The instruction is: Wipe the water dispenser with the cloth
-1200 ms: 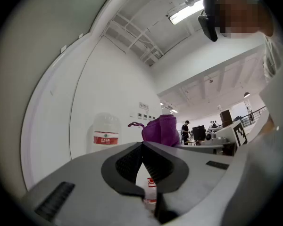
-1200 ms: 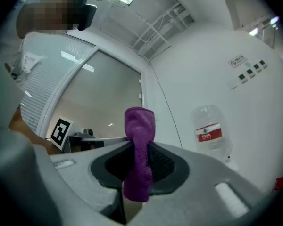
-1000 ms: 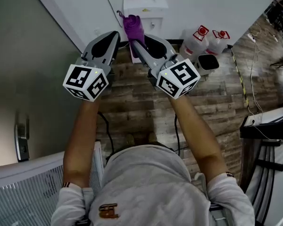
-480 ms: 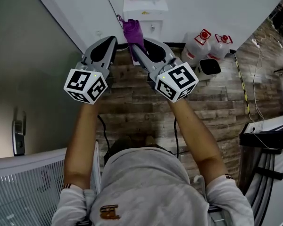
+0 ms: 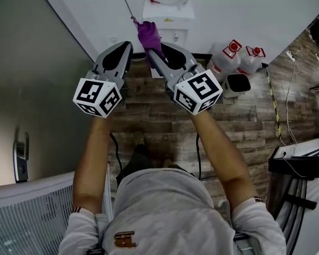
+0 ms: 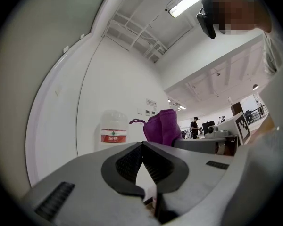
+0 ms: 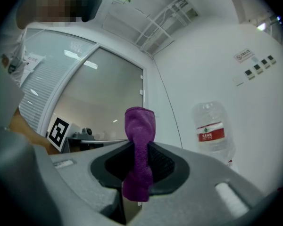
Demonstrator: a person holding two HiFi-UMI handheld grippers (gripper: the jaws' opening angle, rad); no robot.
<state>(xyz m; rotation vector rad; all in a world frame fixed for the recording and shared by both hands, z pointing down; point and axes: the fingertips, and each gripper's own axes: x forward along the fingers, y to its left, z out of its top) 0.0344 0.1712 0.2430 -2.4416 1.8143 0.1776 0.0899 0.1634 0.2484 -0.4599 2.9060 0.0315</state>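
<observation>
Fingers [image 6: 125, 166] of L gripper [image 6: 142, 145] pressed together, nothing between; held up over wood floor [image 5: 165, 116], just L of R gripper [image 5: 150, 53]. R fingers [image 7: 162, 161] clamped on purple cloth [image 7: 140, 126]: bunched, standing upright above tips w/ short tail hanging below. Seen from head cam, cloth top right in front of white water dispenser [image 5: 173, 21], at its L front corner; can't tell if touching. Clear bottle [image 7: 212, 126] w/ red label atop dispenser, off to R of cloth. Further R on floor by wall: two clear jugs [image 5: 223, 54] w/ red-white tops, then small dark-mouthed bin [image 5: 237, 83].
</observation>
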